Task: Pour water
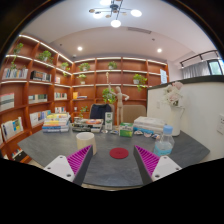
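Note:
My gripper (113, 162) is open, its two magenta pads (79, 158) spread wide with nothing between them but bare grey table (112, 172). A red round coaster (119, 153) lies on the table just ahead of the fingers, between their tips. A pale cream cup (84, 139) stands ahead of the left finger. A clear water bottle with a blue cap (164, 142) stands ahead of the right finger, close to its tip.
Books and boxes (57, 123) are piled at the table's far left, a green box (126, 129) and a white container (149, 125) at the far right. Wooden bookshelves (30, 95) with plants line the walls behind. A white partition (196, 105) stands right.

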Demonstrator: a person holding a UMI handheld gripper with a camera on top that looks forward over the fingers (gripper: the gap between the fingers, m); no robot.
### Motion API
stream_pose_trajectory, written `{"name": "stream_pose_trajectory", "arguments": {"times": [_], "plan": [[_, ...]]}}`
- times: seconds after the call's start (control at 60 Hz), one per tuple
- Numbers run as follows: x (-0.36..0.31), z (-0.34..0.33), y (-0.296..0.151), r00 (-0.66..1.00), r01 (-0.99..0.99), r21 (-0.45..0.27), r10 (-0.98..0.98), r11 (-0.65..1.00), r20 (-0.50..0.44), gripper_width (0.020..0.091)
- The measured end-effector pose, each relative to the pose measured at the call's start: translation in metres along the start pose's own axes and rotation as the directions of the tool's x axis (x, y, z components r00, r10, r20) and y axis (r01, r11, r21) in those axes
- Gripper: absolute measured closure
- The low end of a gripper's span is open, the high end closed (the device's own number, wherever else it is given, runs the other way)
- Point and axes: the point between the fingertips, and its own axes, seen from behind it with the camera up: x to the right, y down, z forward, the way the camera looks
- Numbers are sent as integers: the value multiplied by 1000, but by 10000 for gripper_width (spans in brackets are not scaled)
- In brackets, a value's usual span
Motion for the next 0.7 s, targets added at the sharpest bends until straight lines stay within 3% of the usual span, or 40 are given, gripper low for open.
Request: {"name": "stream_pose_trajectory", "arguments": {"times": [0.35,0.483,0.7], "plan": [[142,10,35,971,-36,8,37,999,-235,272],[175,29,36,965,-57,15,59,998,-255,275],[185,75,46,980,-12,0,12,1000,-197,285]]}}
